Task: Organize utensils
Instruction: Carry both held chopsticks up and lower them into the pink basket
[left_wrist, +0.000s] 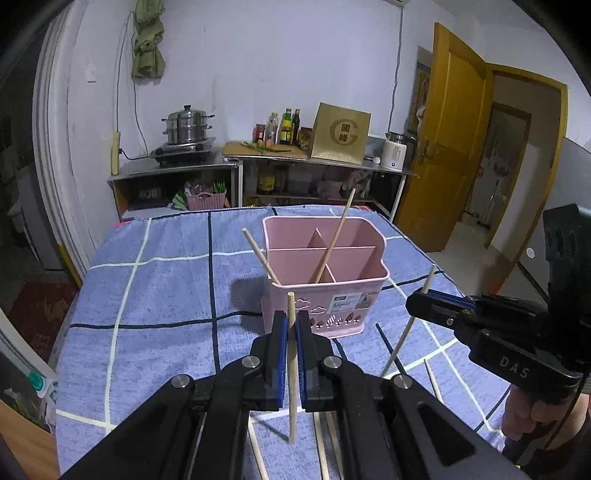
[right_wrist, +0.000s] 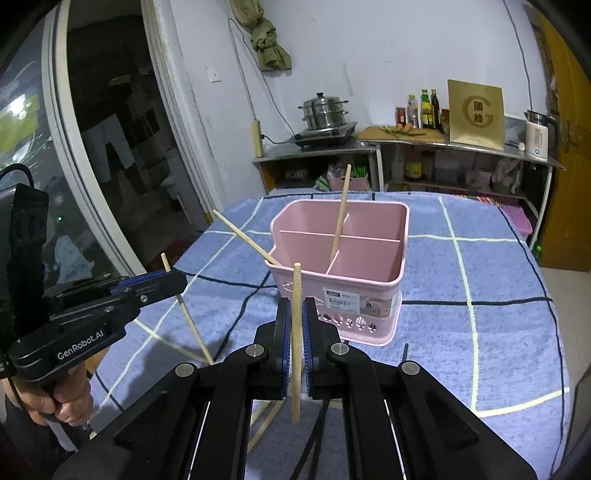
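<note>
Our left claw (left_wrist: 291, 332) is clamped on a wooden chopstick (left_wrist: 291, 369) that stands nearly upright between the blue pads, its top poking just above the fingertips and its lower end hanging near the blue checked cloth of the table (left_wrist: 155, 295). Straight ahead of this claw, near and slightly to its right, sits the pink divided utensil basket (left_wrist: 325, 273), with one chopstick leaning out over its left rim and another tilted up from a middle compartment.

Our right claw (right_wrist: 293, 321) is likewise shut on its own upright chopstick (right_wrist: 295, 339); the basket (right_wrist: 340, 266) lies just ahead and a little right of it. Both claws look about equally near, so we judge either stick needs lifting above the near rim, then lowering end-first. Open table lies to both sides, while loose chopsticks (left_wrist: 321, 443) lie below and behind the claws.
</note>
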